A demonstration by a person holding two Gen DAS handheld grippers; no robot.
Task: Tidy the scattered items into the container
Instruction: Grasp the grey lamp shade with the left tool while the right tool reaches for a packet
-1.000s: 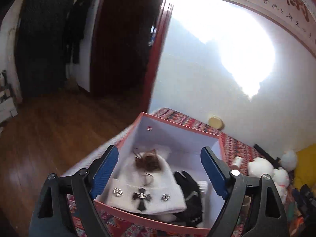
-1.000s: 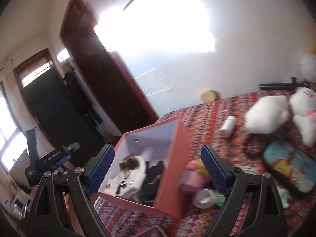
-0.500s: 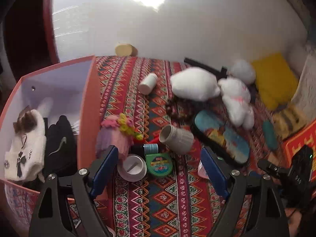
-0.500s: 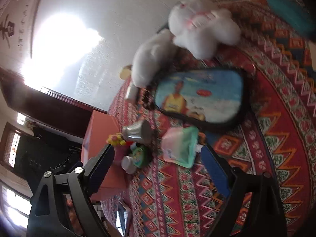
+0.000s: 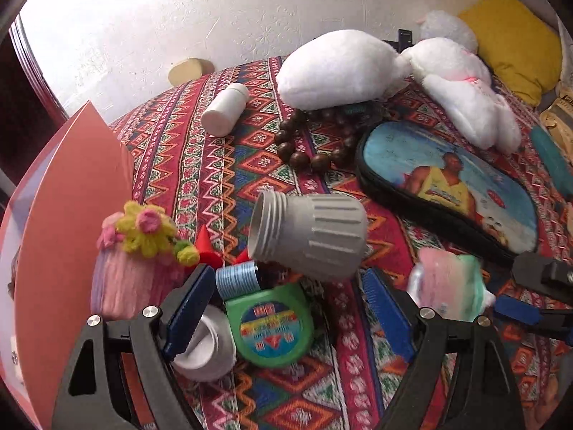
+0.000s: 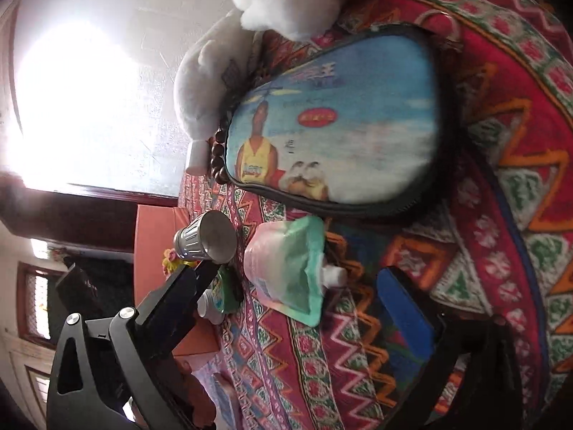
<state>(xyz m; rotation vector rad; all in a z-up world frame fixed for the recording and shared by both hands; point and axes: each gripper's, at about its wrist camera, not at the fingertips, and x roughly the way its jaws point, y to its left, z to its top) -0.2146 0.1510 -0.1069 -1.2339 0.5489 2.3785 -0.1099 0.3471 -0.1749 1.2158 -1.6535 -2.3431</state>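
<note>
Both your grippers have dropped from above the box to the patterned cloth (image 5: 229,165). Your left gripper (image 5: 290,308) stands spread, pinching nothing; between its fingers lie a green tub (image 5: 272,326), a white cap (image 5: 204,347) and a blue cap (image 5: 238,279). Just beyond lies a grey cup (image 5: 311,236), with the box (image 5: 68,215) to the left. Your right gripper (image 6: 308,286) is opening, a green pouch (image 6: 286,268) loose between its fingers. Farther off lie a printed case (image 6: 343,122), beads (image 5: 311,143), a white bottle (image 5: 225,107) and plush toys (image 5: 336,64).
</note>
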